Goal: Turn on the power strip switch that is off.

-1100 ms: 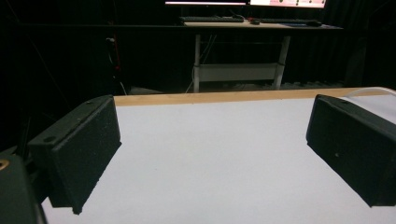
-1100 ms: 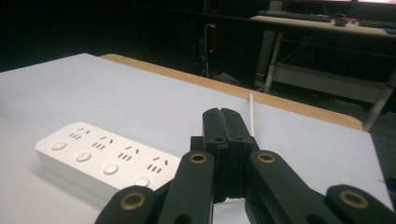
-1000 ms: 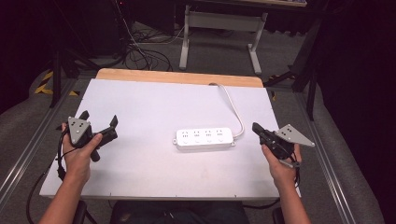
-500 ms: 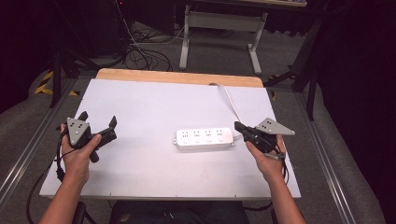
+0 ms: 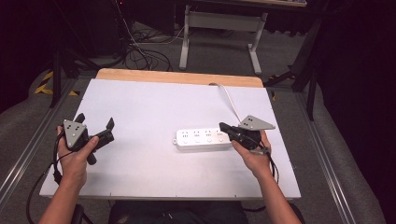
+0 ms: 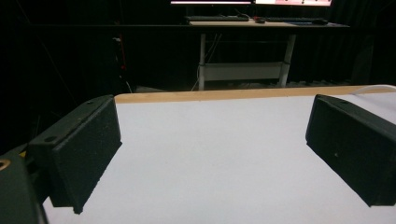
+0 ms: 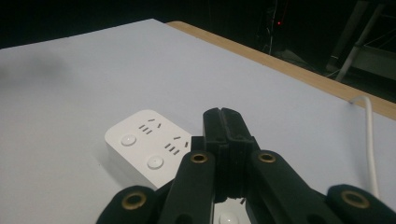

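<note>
Leftmost, the person's left hand (image 5: 74, 156) holds the left gripper (image 5: 95, 125) low over the near-left part of the white rectangular tabletop (image 5: 154, 102). Grey three-cornered plate on its top, black cable looping down past the wrist. Its two black jaws stand wide apart, nothing between them; in the left gripper view the pads (image 6: 81, 154) frame bare white surface, with the light wooden strip (image 6: 224, 94) along the far edge beyond.

Centre-right of the table: a white oblong plastic power strip (image 5: 201, 138), lying flat with its sockets up, long side running left to right. Small round buttons beside the socket slots, seen in the right gripper view on the strip (image 7: 140, 140). Its white cord (image 5: 229, 99) leaves the right end and curves away to the far edge of the table.

Right: the right hand (image 5: 254, 156) holds the right gripper (image 5: 224, 126), pointed leftward, tips over the strip's right end. Jaws closed flat against each other, gripping nothing; the right gripper view shows the pads (image 7: 223, 122) pressed together above the strip. Whether the tips touch the strip's top, cannot tell.

Behind the table, a dark floor with loose cables and a grey metal desk frame (image 5: 219, 28).
</note>
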